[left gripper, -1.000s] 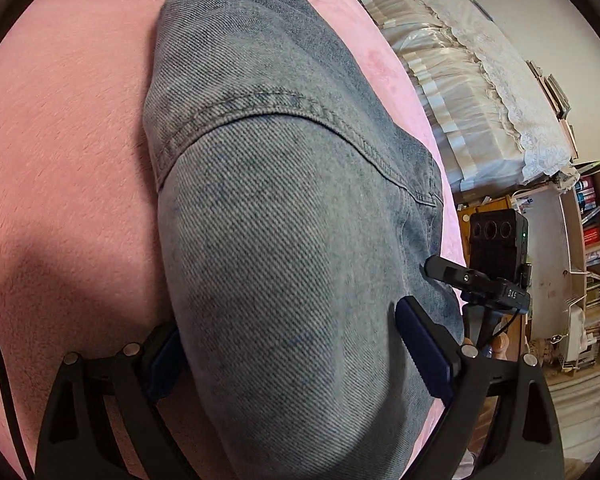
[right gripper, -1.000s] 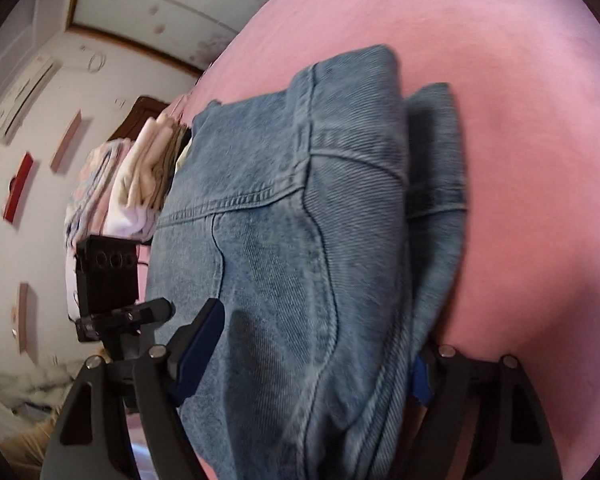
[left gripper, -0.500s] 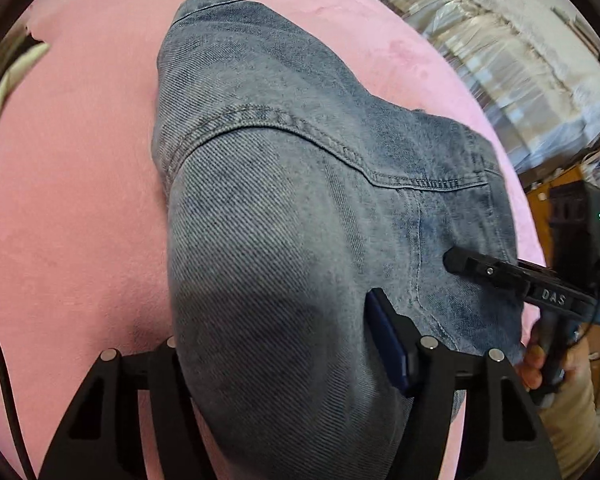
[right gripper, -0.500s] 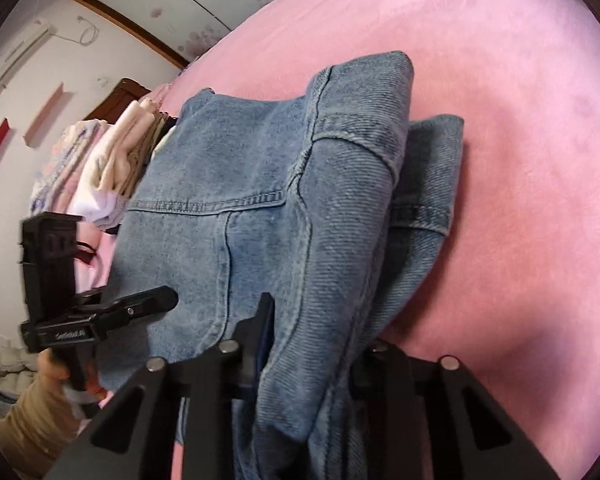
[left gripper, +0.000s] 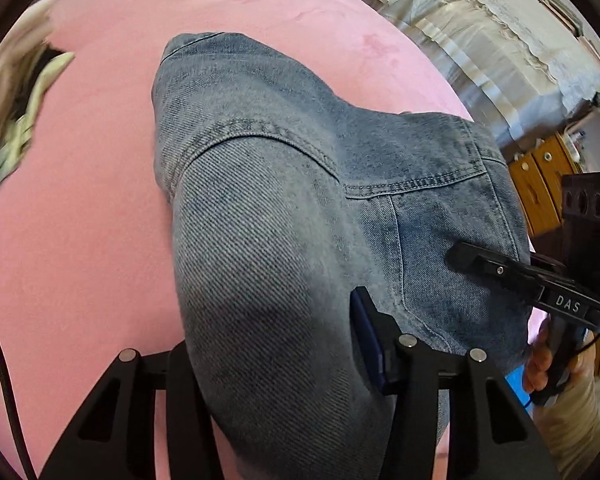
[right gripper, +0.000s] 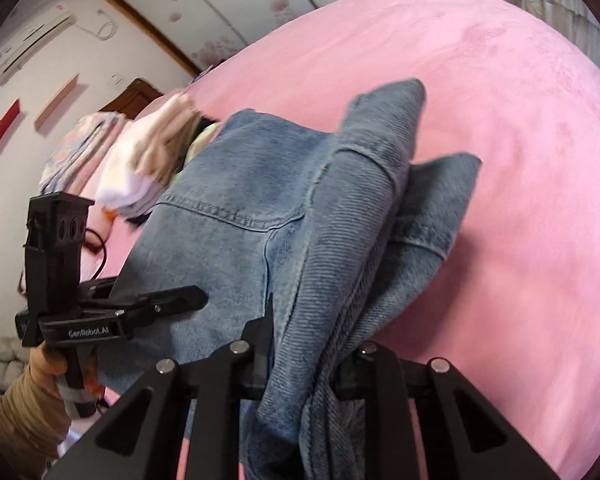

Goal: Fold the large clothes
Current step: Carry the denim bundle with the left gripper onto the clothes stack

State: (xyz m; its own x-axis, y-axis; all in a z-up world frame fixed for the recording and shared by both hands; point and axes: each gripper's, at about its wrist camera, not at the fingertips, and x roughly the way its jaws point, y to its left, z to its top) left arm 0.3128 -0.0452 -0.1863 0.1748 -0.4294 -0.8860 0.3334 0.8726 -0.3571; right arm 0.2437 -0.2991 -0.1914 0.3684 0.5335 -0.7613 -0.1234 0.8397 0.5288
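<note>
On the pink plush bed (right gripper: 500,80), faded blue denim jeans (left gripper: 280,220) bunch between both closing tongs, left (left gripper: 272,356) and right (right gripper: 304,344); open bedding right, piled pastel clothes (right gripper: 148,160) left.

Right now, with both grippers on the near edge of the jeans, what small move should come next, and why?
Probably carry the edge forward over the far half. The left gripper and right gripper are closing on bunched denim of the jeans, whose near edge is raised off the pink bedspread, so the fold looks ready to be laid over.
</note>
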